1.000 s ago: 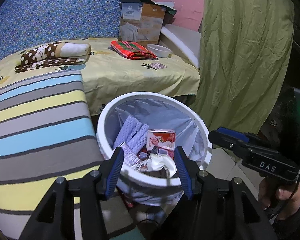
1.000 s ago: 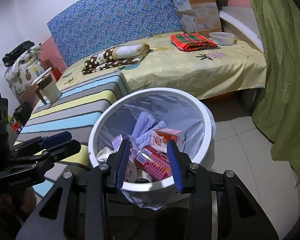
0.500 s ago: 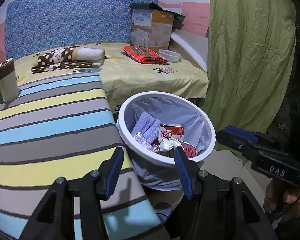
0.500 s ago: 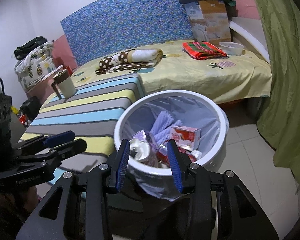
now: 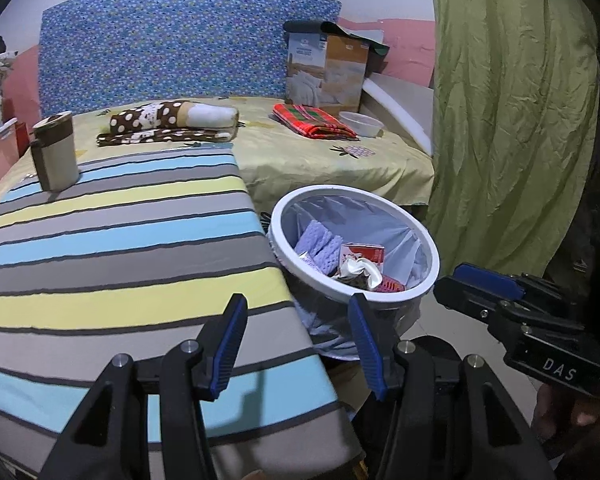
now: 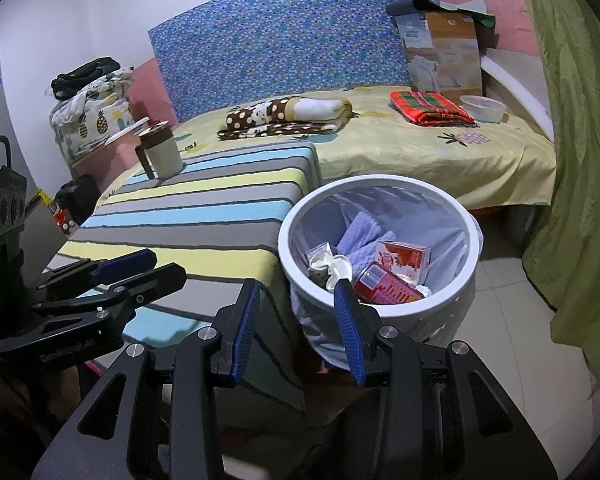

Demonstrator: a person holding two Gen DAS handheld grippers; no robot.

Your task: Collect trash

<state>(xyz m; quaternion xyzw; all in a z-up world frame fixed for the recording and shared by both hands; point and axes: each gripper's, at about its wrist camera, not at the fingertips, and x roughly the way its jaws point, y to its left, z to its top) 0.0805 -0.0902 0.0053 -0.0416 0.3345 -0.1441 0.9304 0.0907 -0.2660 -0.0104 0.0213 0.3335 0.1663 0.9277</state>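
Both grippers have pulled back from over the bin [image 6: 380, 184] since the earlier frames. It was framed dead centre between the jaws; now it sits off to the right, with the striped table [image 5: 112, 240] filling most of the left wrist view.

Left gripper [image 5: 296, 344]: jaws wide apart, nothing between them. Right gripper [image 6: 298, 330]: jaws parted, narrower, also empty.

Trash is in the lined bin, which stands on the floor against the table's right edge: purple sponge cloth [image 6: 360, 236], red carton [image 6: 404, 258], red can [image 6: 388, 284], crumpled white wrapper [image 6: 332, 266].

Progress: looks near done. The only thing left on the table is a lidded mug [image 5: 54, 156] at the far left corner, probably not trash.

Unclear: the table's near edge is cut off by the gripper bodies, the bin's lower layers are buried, and the floor under the table is hidden.
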